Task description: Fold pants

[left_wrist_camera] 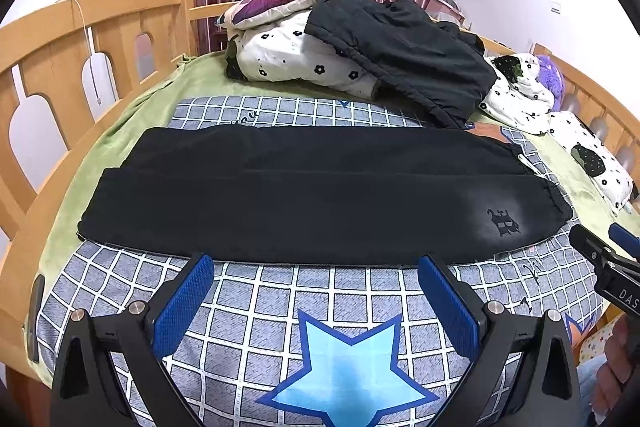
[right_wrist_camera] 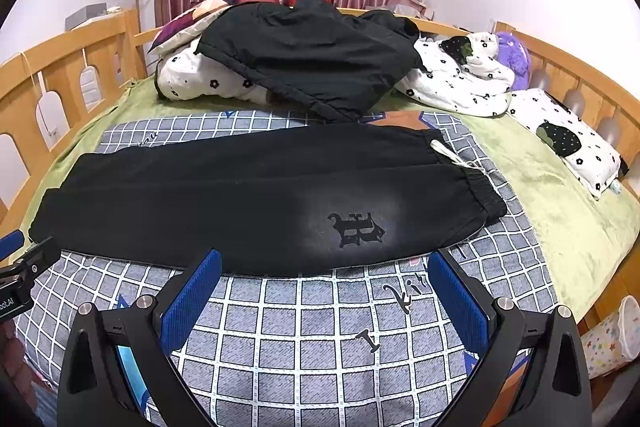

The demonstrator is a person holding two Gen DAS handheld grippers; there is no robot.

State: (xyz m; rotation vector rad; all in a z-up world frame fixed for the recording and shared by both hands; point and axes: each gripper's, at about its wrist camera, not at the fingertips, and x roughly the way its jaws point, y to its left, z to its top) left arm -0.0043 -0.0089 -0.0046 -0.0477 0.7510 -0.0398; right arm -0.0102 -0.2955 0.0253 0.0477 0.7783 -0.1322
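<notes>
Black pants (left_wrist_camera: 304, 195) lie flat across a grey checked quilt, folded lengthwise with one leg on the other. The waistband with a white drawstring (right_wrist_camera: 452, 157) is at the right and the cuffs at the left. A black logo (right_wrist_camera: 356, 229) sits near the waist. My left gripper (left_wrist_camera: 314, 269) is open and empty just in front of the pants' near edge, toward the cuffs. My right gripper (right_wrist_camera: 326, 265) is open and empty in front of the near edge, below the logo. The right gripper also shows in the left wrist view (left_wrist_camera: 600, 255).
The checked quilt (left_wrist_camera: 280, 307) with a blue star covers a green sheet (right_wrist_camera: 560, 195) on a wooden-railed bed (left_wrist_camera: 52, 39). A dark jacket (right_wrist_camera: 312, 55) lies on white flowered bedding (left_wrist_camera: 292, 59) behind the pants. A flowered pillow (right_wrist_camera: 568, 143) lies right.
</notes>
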